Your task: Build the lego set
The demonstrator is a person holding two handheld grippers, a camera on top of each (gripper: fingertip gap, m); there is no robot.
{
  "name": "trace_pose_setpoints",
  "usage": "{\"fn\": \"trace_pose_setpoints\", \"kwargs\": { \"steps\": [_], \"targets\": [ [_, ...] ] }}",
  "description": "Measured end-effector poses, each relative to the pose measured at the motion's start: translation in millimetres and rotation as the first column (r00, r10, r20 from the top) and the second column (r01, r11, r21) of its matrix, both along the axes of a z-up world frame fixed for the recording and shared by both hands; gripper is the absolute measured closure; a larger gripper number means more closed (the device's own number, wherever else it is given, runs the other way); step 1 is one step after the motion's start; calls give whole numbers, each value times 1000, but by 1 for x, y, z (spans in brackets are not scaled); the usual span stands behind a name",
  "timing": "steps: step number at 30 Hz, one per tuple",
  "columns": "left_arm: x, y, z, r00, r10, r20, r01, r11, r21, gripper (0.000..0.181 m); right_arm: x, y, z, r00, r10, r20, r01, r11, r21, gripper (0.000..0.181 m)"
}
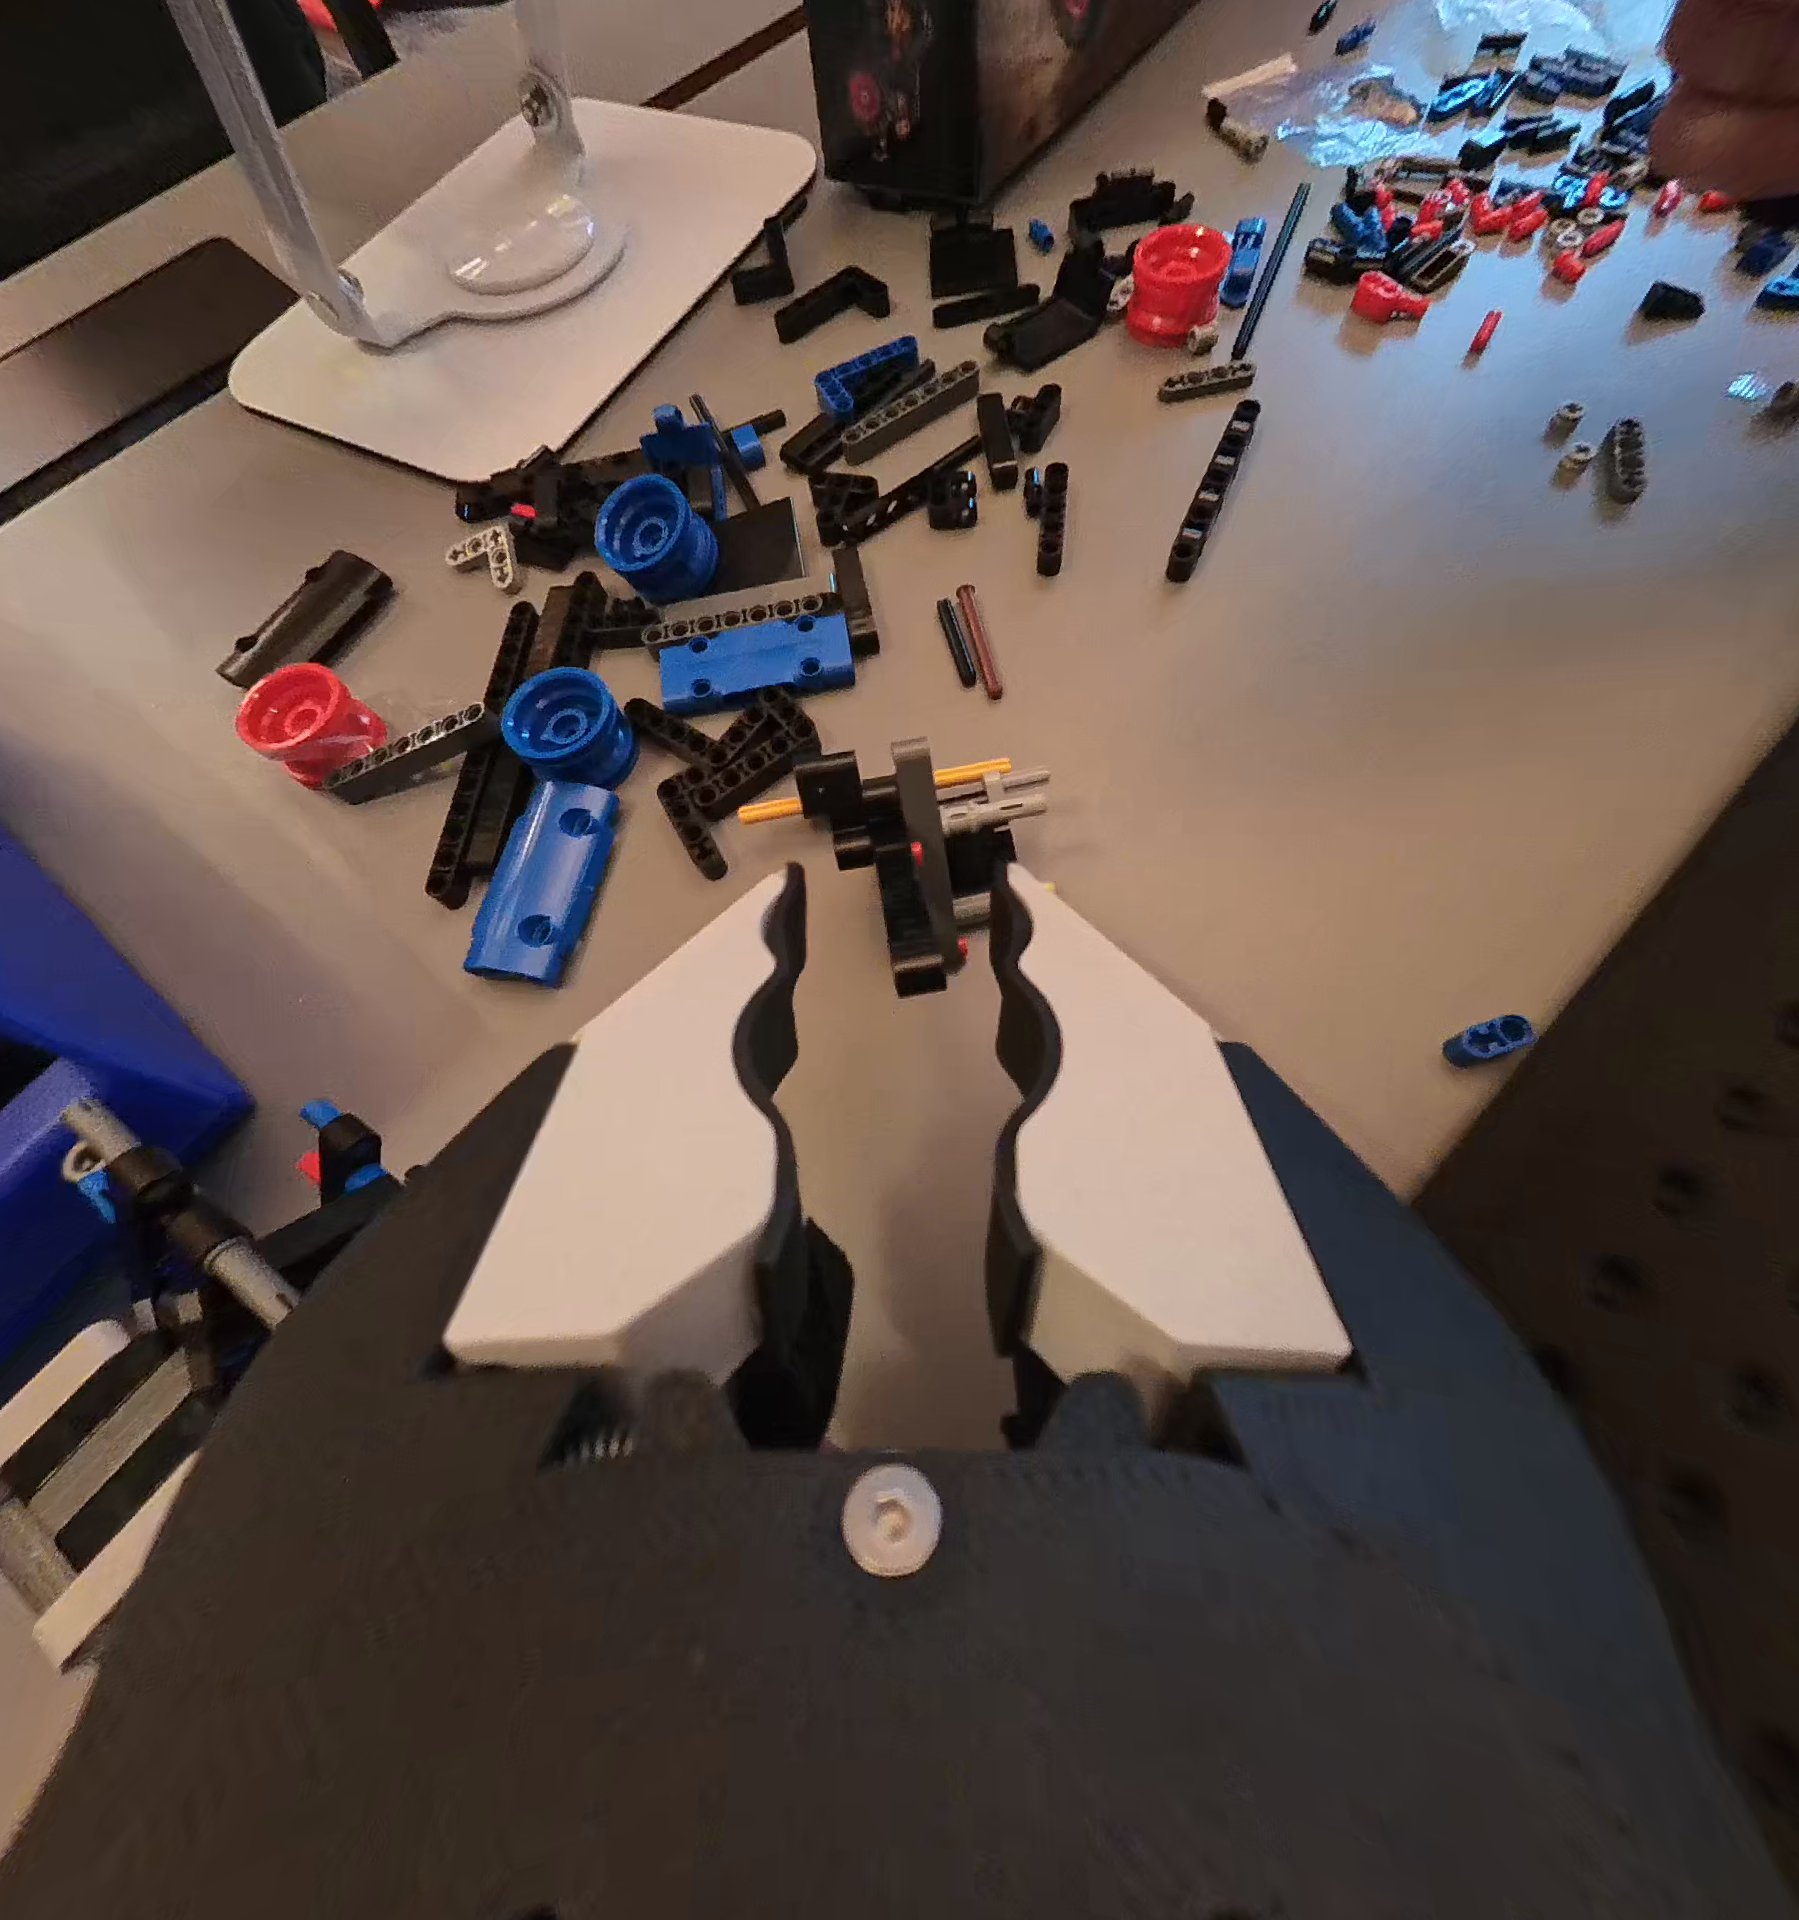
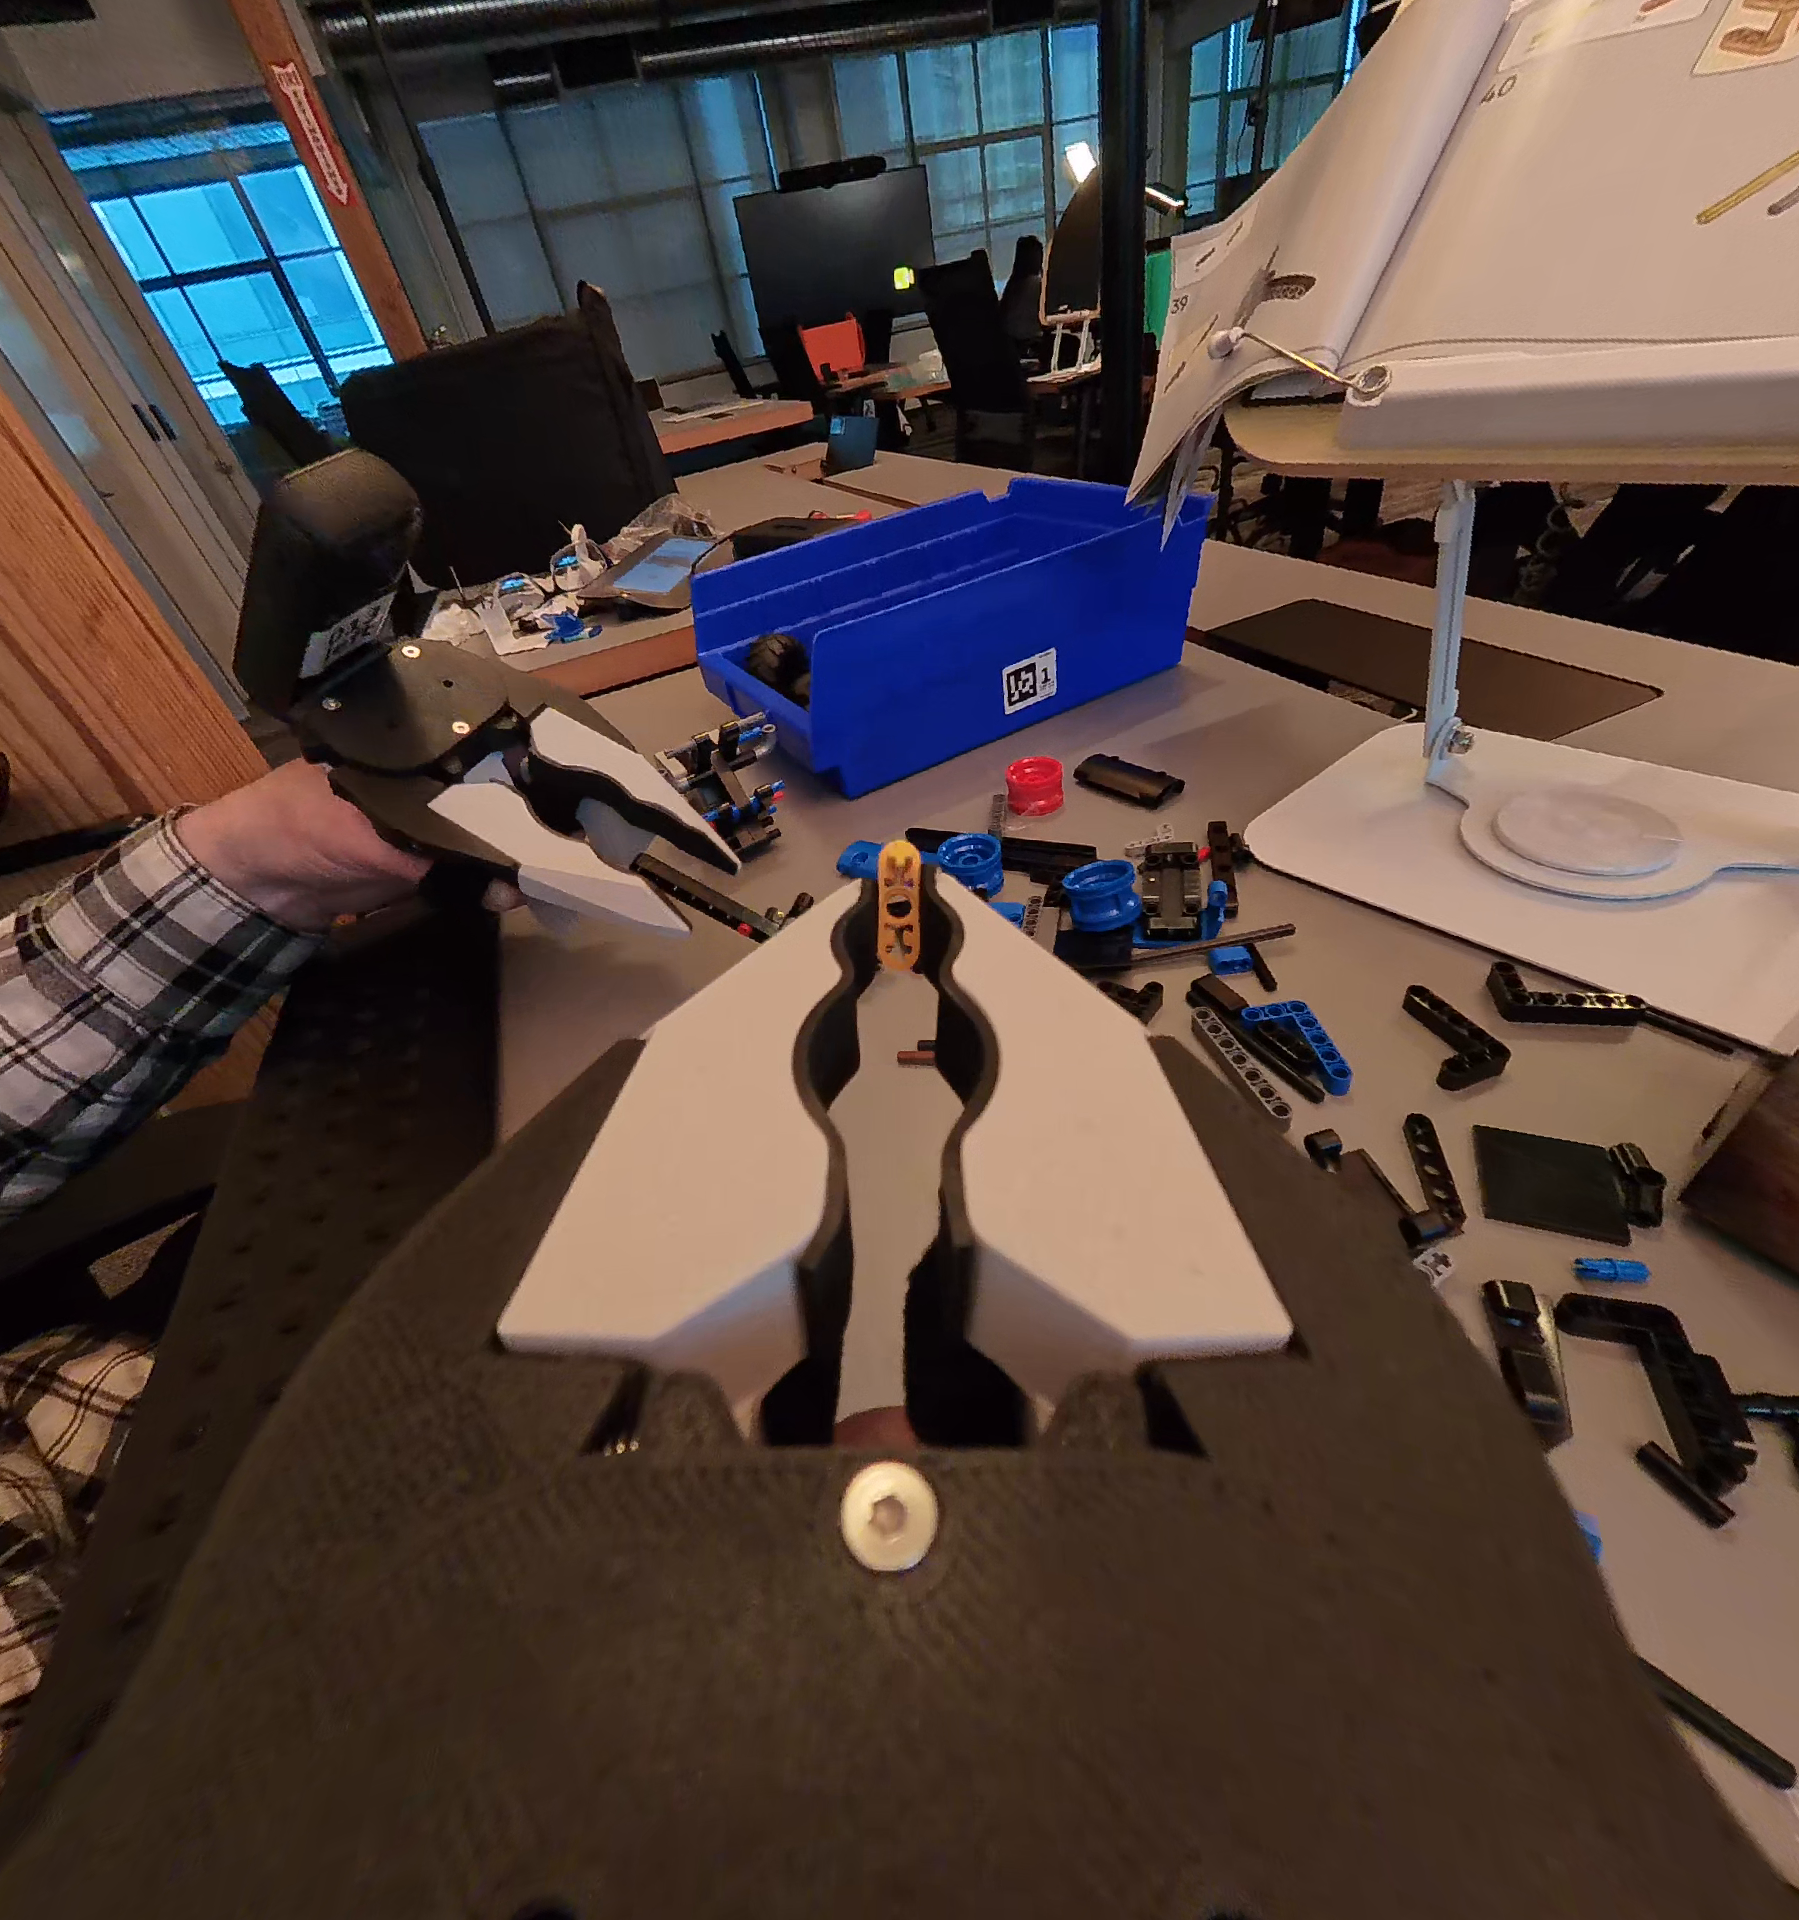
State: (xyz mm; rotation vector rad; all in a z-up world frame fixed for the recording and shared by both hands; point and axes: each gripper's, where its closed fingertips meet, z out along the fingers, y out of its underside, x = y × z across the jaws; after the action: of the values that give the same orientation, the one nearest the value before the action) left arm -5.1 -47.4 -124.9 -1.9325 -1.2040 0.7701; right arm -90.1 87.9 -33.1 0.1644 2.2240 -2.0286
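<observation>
My left gripper (image 1: 895,883) holds a small black and grey assembly (image 1: 916,862) with a yellow axle between its fingertips, above the table's near edge. The jaws stand part-way closed around it. The left gripper also shows in the right wrist view (image 2: 703,883), held by a hand in a plaid sleeve (image 2: 95,987). My right gripper (image 2: 897,894) is shut on a thin orange beam (image 2: 897,909), which stands upright at the fingertips, to the right of the left gripper. Loose black, blue and red parts (image 1: 729,623) lie on the grey table (image 1: 1290,779).
A blue bin (image 2: 936,634) stands at the back. A white book stand (image 2: 1497,862) holds an open instruction booklet (image 2: 1601,208). A dark box (image 1: 978,83), a plastic bag and a person's hand (image 1: 1757,94) are far right. Another sub-assembly (image 2: 729,779) lies by the bin. A black perforated mat (image 1: 1705,1247) borders the table. Tip to tip, the grippers are about 20 cm apart.
</observation>
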Motion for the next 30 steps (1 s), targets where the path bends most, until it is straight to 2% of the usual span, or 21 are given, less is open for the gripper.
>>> {"fn": "trace_pose_setpoints", "kwargs": {
  "steps": [6, 9, 17, 23, 30],
  "targets": [
    [-2, 5, -1, 999, -28, -29, 27, 999, -32, 169, 0, 0, 1, 1000, 1, 2, -1, 1000, -4, 176],
    [-3, 9, 0, 998, -47, -38, 46, 998, -34, 175, 0, 1, 1, 1000, 2, 1, -2, 1000, -5, 176],
    [0, 24, 3, 990, -134, -36, 134, 991, -5, 175, -1, 1, 2, 1000, -1, 3, 1, 1000, -7, 176],
    [1, 41, 2, 977, -208, -37, 207, 978, -34, 175, -1, 2, 1, 1000, -2, 4, 2, 1000, -7, 176],
    [2, 37, 0, 981, -188, -46, 186, 982, -34, 156, -2, 2, 1, 1000, -4, 7, 4, 1000, -8, 176]
  ]
}}
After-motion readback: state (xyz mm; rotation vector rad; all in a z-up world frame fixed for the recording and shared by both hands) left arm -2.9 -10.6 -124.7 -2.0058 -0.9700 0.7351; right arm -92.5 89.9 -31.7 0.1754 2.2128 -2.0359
